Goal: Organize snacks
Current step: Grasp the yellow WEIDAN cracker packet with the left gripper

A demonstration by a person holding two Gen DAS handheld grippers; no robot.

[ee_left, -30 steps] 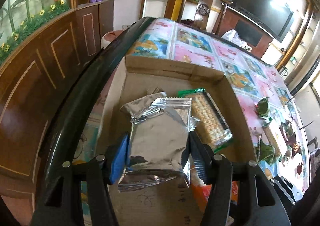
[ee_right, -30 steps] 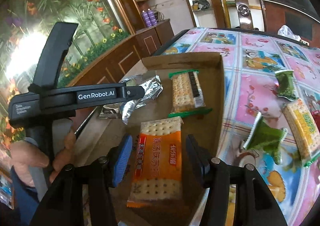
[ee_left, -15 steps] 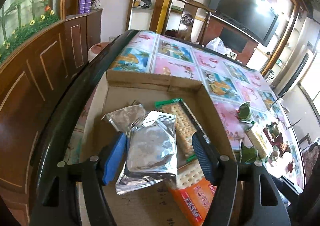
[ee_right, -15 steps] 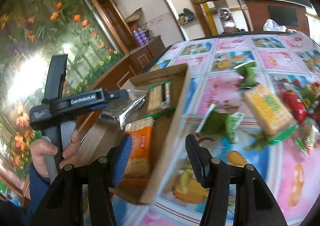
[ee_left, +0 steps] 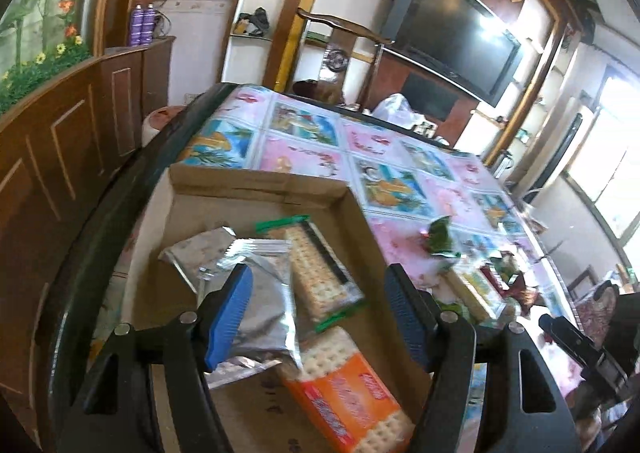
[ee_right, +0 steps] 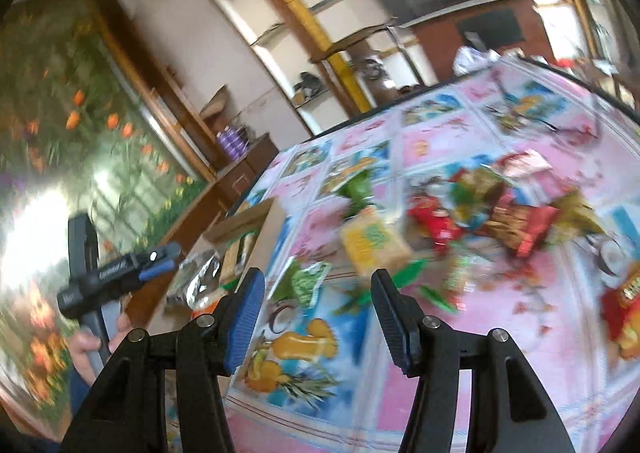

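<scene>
A shallow cardboard box [ee_left: 256, 185] holds two silver foil packets [ee_left: 264, 305], a green-ended cracker packet [ee_left: 320, 269] and an orange cracker packet [ee_left: 348, 393]. My left gripper [ee_left: 320, 313] hovers open over the box. The nearer foil packet lies loose by its left finger, and the pads do not press on it. In the blurred right wrist view my right gripper [ee_right: 318, 313] stands open and empty over the patterned tablecloth. Past its tips lie a yellow cracker packet [ee_right: 372, 245] and a green packet [ee_right: 308, 277]. The box [ee_right: 244, 221] is at its left.
A heap of red, green and brown snack bags [ee_right: 520, 225] covers the table to the right, with a red bag [ee_right: 628, 305] at the edge. A hand [ee_right: 86, 345] holds the left gripper [ee_right: 160, 265] beside the box. Wooden cabinets [ee_left: 60, 141] flank the table's left side.
The left gripper opened off the silver packet, left it in the box and drew back upward. The right gripper swung right from over the orange packet in the box to the tablecloth.
</scene>
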